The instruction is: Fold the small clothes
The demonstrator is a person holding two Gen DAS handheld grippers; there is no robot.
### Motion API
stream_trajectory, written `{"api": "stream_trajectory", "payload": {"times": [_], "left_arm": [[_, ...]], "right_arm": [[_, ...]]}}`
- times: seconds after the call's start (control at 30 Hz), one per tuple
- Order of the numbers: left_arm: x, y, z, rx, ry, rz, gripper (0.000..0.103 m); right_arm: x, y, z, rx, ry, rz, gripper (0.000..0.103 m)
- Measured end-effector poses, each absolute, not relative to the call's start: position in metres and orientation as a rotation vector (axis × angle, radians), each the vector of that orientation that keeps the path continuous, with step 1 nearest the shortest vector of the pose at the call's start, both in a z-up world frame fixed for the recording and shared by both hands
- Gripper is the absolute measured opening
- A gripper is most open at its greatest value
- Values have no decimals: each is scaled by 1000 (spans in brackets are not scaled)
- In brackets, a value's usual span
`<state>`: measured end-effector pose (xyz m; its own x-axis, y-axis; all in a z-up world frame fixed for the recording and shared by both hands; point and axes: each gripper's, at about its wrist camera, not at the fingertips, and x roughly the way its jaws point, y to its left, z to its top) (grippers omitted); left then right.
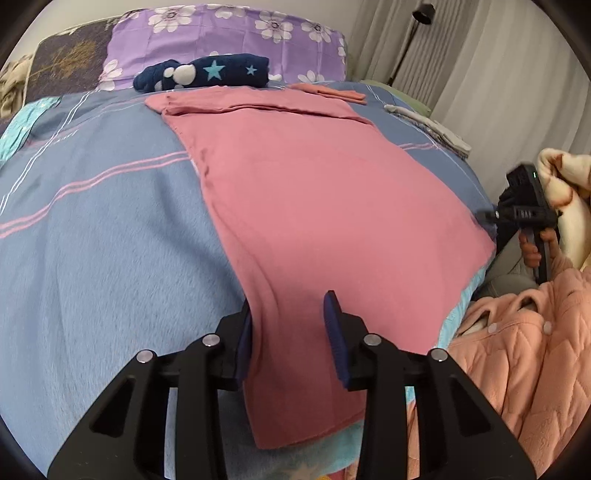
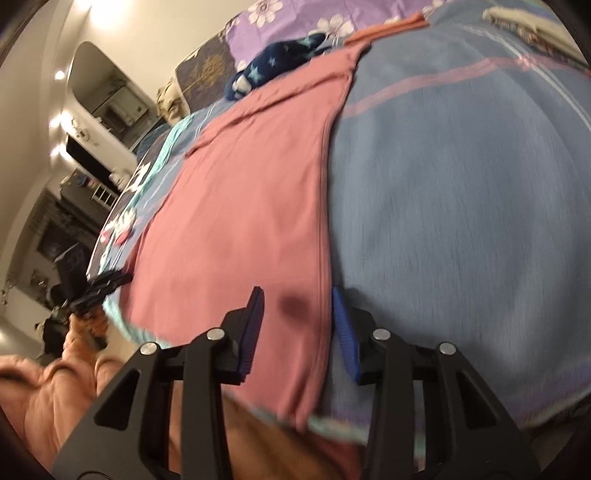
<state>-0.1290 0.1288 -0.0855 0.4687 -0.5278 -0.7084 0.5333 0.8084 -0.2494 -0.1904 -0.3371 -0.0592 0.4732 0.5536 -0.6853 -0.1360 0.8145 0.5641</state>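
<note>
Pink garment (image 1: 317,206) flat, smooth, lengthwise on blue striped bedspread (image 1: 92,240), far end folded over at 12 o'clock. Left gripper (image 1: 290,332), right gripper (image 2: 299,328) part-open, straddling near corners, grip unclear.

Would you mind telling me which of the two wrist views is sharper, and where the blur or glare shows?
Left wrist view: sharp, evenly lit; the pink garment and striped blue bedspread show crisp weave, edges bowed by the fisheye. Right wrist view: smeared by motion blur, the bedspread streaked, bright ceiling lights flaring at the top left, and a dark soft shadow on the garment between the jaws.
</note>
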Motion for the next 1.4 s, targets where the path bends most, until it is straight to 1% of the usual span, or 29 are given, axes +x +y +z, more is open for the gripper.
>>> {"api": "stream_trajectory", "payload": {"times": [0.07,0.1,0.17,0.33,0.37,0.4,0.47,0.57,0.63,0.67,0.7,0.73,0.77,0.8,0.83,0.87,0.97,1.03,1.2,1.27,1.4], "left_arm": [[-128,132,-87,-41,869,-656,37],[-127,133,-88,-57,870,-657,37],[-128,133,-89,-65,865,-654,37],[-139,139,-86,-56,855,-643,39],[-141,141,-85,-59,856,-640,39],[-142,143,-85,-65,858,-639,39],[-144,146,-85,-74,859,-641,39],[-143,148,-86,-86,850,-653,39],[-133,147,-92,-113,850,-676,36],[-129,147,-96,-128,853,-680,33],[-126,147,-98,-141,849,-680,30],[-123,148,-98,-160,842,-673,22],[-122,152,-99,-194,846,-659,14],[-123,155,-99,-217,847,-648,11],[-125,158,-99,-229,842,-640,8],[-128,161,-98,-234,830,-626,7],[-133,164,-87,-267,796,-601,3],[-136,161,-71,-280,731,-616,3],[-142,148,-15,-284,538,-668,3],[-144,147,4,-304,476,-662,2],[-162,156,38,-363,401,-640,2]], "right_arm": [[-193,-334,-57,457,996,442,40],[-195,-330,-56,445,993,443,43],[-195,-326,-56,439,989,450,46],[-197,-326,-58,446,987,461,47],[-196,-327,-59,453,989,463,46],[-196,-328,-59,455,991,458,42],[-196,-331,-59,458,995,450,39],[-195,-334,-62,465,992,450,39],[-189,-331,-65,458,974,465,43],[-186,-330,-65,468,955,489,52],[-184,-330,-64,492,938,514,59],[-183,-329,-64,506,934,518,59],[-183,-329,-64,508,933,515,54],[-185,-330,-63,509,934,524,28],[-185,-331,-65,530,943,549,12],[-186,-334,-68,563,947,560,4],[-184,-340,-60,600,894,557,4],[-181,-342,-46,618,833,586,3],[-184,-350,19,605,629,637,3],[-187,-354,38,596,574,632,3],[-216,-368,68,573,477,617,3]]}}
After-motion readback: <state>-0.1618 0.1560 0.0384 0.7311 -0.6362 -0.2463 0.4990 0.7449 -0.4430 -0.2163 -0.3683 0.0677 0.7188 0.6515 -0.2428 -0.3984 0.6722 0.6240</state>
